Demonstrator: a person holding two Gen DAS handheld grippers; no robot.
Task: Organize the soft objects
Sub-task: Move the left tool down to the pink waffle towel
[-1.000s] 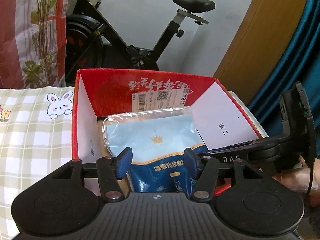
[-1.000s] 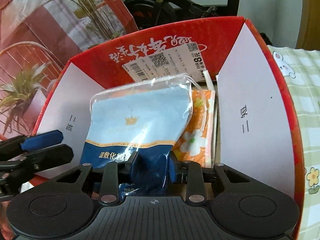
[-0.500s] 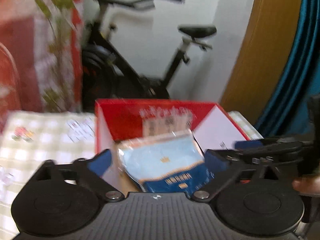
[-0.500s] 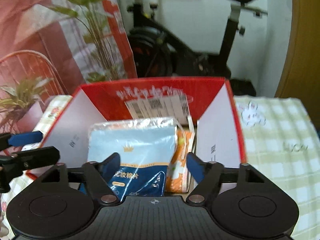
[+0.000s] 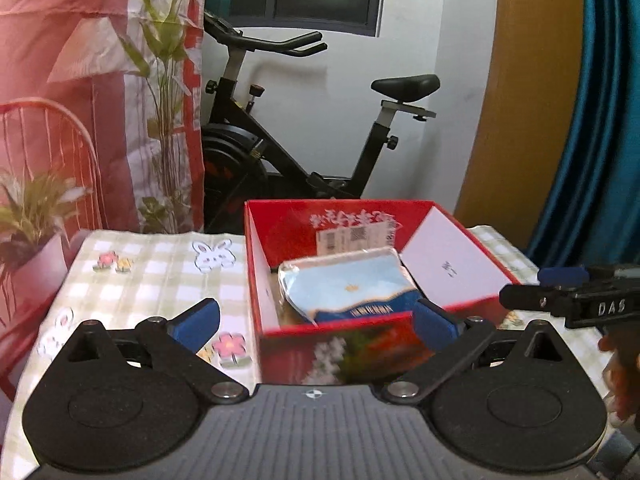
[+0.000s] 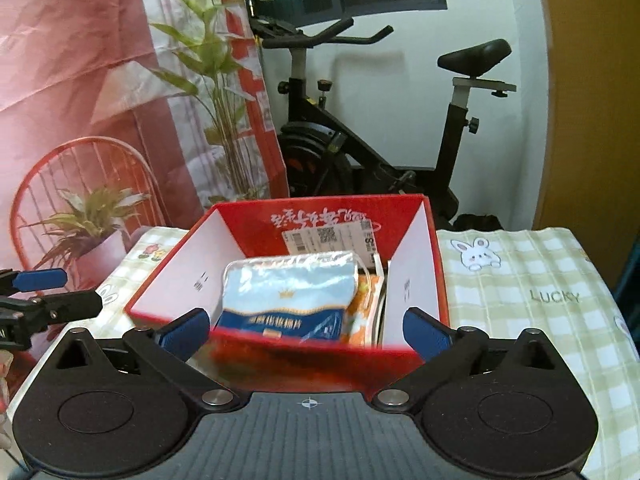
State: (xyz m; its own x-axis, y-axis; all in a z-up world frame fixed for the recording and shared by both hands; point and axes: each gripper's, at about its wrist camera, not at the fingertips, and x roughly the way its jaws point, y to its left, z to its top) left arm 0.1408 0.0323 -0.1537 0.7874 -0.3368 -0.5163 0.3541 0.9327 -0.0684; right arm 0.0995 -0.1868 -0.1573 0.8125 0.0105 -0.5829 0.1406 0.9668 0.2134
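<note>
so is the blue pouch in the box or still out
In. The blue pouch lies inside the red box, beside an orange packet.

Checked tablecloth table, red box on it

Both wrist views look slightly downward from near the desk, sharing the red box and exercise bike.

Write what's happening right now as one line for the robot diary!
blue pouch: in red box, beside orange packet | left gripper: open, empty | right gripper: jaws opening, empty
</note>
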